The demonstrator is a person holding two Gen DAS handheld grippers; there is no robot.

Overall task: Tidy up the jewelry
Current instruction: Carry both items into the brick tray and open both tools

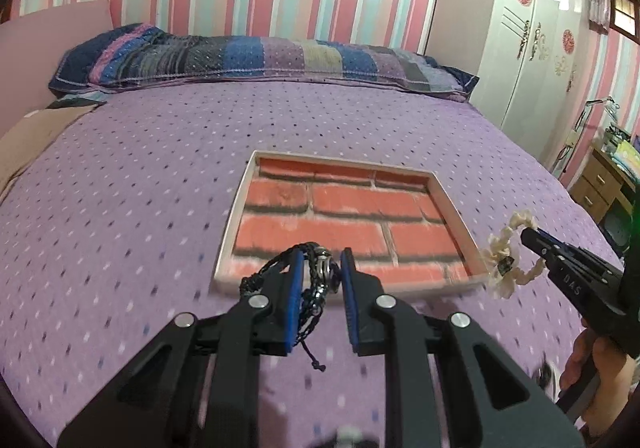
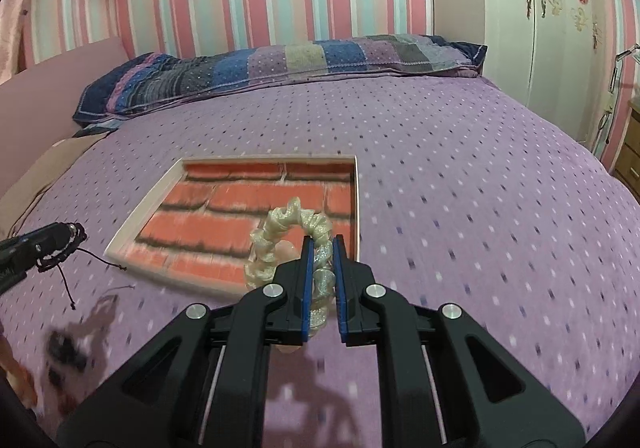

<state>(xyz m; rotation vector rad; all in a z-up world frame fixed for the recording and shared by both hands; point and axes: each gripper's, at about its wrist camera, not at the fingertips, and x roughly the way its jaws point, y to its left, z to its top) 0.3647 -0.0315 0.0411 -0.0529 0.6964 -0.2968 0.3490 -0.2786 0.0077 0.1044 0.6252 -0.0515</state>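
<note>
Left tool (image 1: pixel 320 264) clamped on black braided bracelet (image 1: pixel 316 276), right tool (image 2: pixel 323 248) gripping cream ruffled scrunchie (image 2: pixel 280 240), both above brick-patterned tray (image 1: pixel 452 215) on purple bed (image 1: pixel 140 187), blurred dark items, possibly jewelry (image 2: pixel 66 352), at lower left.

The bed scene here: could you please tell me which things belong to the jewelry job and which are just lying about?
Part of the job:
- black braided bracelet, clamped in the left gripper
- cream ruffled bracelet, clamped in the right gripper
- brick-patterned tray, empty, on the bed

Just lying about:
- striped pillow
- purple bedspread
- white wardrobe
- wooden drawers
</note>
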